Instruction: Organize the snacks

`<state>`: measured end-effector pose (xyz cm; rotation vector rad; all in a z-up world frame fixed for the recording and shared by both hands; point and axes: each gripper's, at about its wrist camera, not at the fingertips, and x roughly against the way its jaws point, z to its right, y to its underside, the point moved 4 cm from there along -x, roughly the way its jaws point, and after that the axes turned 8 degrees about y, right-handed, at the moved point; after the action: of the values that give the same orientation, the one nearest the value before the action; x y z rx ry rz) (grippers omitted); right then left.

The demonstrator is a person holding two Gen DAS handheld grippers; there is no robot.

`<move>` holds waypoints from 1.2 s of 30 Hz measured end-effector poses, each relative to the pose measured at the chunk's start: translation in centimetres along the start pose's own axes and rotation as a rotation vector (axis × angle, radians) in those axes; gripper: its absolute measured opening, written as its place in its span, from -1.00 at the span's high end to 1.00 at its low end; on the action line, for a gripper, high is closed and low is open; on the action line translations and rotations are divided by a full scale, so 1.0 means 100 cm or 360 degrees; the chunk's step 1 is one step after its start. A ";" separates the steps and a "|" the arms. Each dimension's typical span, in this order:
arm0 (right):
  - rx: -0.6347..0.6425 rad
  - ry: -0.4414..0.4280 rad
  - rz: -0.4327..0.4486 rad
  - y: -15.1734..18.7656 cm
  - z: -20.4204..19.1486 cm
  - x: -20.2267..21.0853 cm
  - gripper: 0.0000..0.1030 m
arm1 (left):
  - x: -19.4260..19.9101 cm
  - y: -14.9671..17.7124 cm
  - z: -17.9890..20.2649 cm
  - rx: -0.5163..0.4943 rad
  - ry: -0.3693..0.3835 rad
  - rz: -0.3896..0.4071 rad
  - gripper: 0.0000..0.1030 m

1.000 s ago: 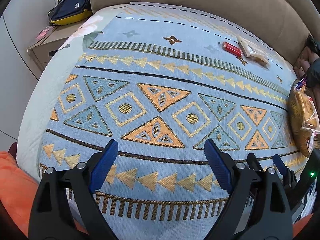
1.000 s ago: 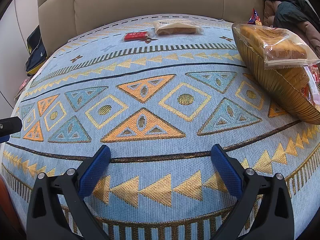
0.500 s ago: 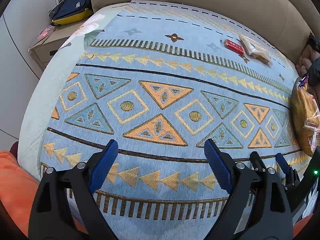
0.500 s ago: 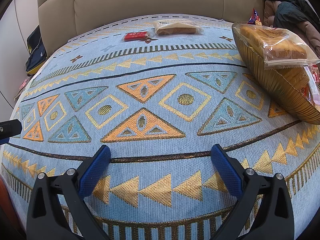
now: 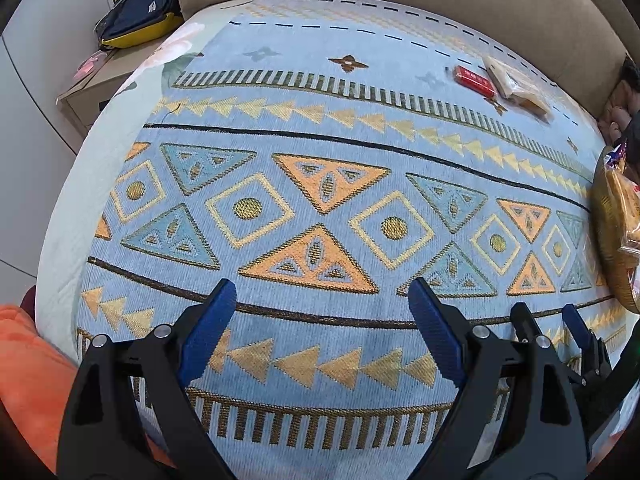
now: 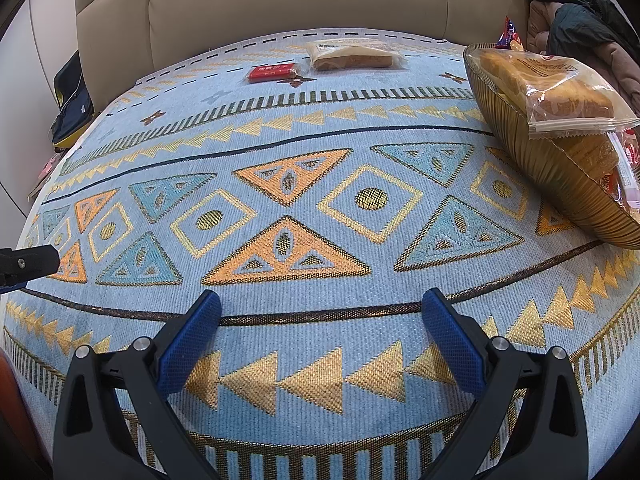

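A small red snack packet [image 6: 273, 73] and a clear-wrapped brown pastry [image 6: 351, 54] lie side by side at the far edge of the patterned cloth; both also show in the left wrist view, the packet [image 5: 474, 79] and the pastry [image 5: 516, 87]. A gold ribbed bowl [image 6: 560, 168] at the right holds a bagged bread loaf [image 6: 548, 88] and other wrapped snacks. My left gripper [image 5: 320, 300] and right gripper [image 6: 320, 308] are both open and empty, low over the near part of the cloth, far from the snacks.
A beige sofa back [image 6: 280, 4] runs behind the table. Dark clothing [image 6: 584, 16] lies on the sofa at the right. A navy and yellow bag [image 5: 136, 12] sits on a cardboard box [image 5: 96, 92] at the left. An orange cushion [image 5: 28, 360] is at the near left.
The left gripper has drifted slightly so the far snacks sit a little further right in its view. The right gripper has barely moved. Both stay open.
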<state>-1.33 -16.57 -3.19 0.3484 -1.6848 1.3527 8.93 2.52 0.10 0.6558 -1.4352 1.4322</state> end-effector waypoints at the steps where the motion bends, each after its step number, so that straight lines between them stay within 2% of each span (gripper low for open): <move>1: 0.0000 0.0000 0.0000 0.000 0.000 0.000 -0.91 | 0.000 0.000 -0.001 0.0005 0.0004 -0.0004 -0.70; 10: -0.0005 -0.0015 -0.0016 -0.002 0.000 0.000 -0.91 | -0.011 0.000 0.003 0.0013 0.0046 -0.0054 -0.70; 11: 0.0005 -0.0035 -0.0053 -0.003 0.001 0.001 -0.91 | -0.011 0.000 0.003 0.0007 0.0048 -0.0054 -0.70; 13: -0.0011 -0.0068 -0.0212 -0.009 0.003 0.000 -0.91 | -0.012 -0.001 0.004 0.0003 0.0044 -0.0056 -0.70; 16: -0.0058 -0.0089 -0.0503 -0.024 0.006 -0.013 -0.91 | -0.016 -0.002 0.006 -0.0002 0.0034 -0.0066 -0.70; 17: -0.0050 -0.0089 -0.0562 -0.027 0.005 -0.017 -0.91 | -0.016 -0.003 0.008 -0.0011 0.0036 -0.0073 -0.70; 21: 0.0201 -0.0035 -0.0732 -0.037 -0.010 -0.024 -0.91 | -0.008 -0.020 0.024 -0.0087 0.0083 -0.0051 -0.70; 22: 0.0200 -0.0081 -0.0744 -0.043 -0.011 -0.021 -0.90 | -0.006 -0.027 0.027 -0.0105 0.0096 -0.0037 -0.70; 24: 0.0163 -0.0164 -0.0670 -0.067 -0.010 -0.007 -0.90 | -0.001 -0.053 0.038 -0.0150 0.0140 0.0010 -0.70; 28: 0.0126 -0.0167 -0.0397 -0.158 0.010 0.018 -0.91 | -0.009 -0.107 0.066 -0.0251 0.0216 0.0055 -0.74; 30: 0.0076 -0.0157 -0.0340 -0.211 0.027 0.009 -0.91 | -0.021 -0.135 0.082 -0.0252 0.0271 0.0069 -0.74; 33: 0.0030 -0.0089 -0.0418 -0.261 0.045 -0.025 -0.91 | -0.046 -0.170 0.103 -0.0292 0.0320 0.0068 -0.74; 34: 0.0014 -0.0093 -0.0457 -0.279 0.051 -0.046 -0.91 | -0.058 -0.180 0.114 -0.0377 0.0321 0.0046 -0.74; 36: 0.0026 -0.0122 -0.0575 -0.293 0.056 -0.079 -0.91 | -0.074 -0.195 0.127 -0.0498 0.0301 0.0045 -0.74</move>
<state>20.71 -34.42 8.98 0.6868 -1.5809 1.0962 25.84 -14.66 3.99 0.2963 -1.4801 1.2200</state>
